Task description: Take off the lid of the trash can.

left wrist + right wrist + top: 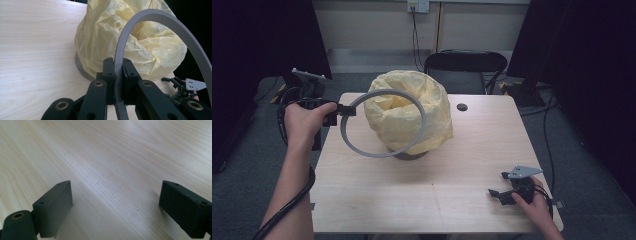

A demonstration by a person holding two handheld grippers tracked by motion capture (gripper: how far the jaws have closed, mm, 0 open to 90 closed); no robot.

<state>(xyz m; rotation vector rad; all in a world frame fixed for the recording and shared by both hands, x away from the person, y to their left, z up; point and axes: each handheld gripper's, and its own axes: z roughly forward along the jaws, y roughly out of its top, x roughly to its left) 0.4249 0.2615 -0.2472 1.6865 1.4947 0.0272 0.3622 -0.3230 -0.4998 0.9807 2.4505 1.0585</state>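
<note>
Grey ring (382, 122) hangs in the air over the table's (412, 195) far left, just in front of the yellow bag (412, 110), its rim clamped between the left gripper's (343, 111) jaws. Right gripper (498, 194) rests near the right edge, jaws wide apart over bare wood.

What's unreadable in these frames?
- Container under the yellow bag: high view, the bag drapes over it; just a dark base shows.
- Grey ring: left gripper view, cut off by the right and bottom edges.
- Right tongs: high view, too small to judge their gap.
</note>
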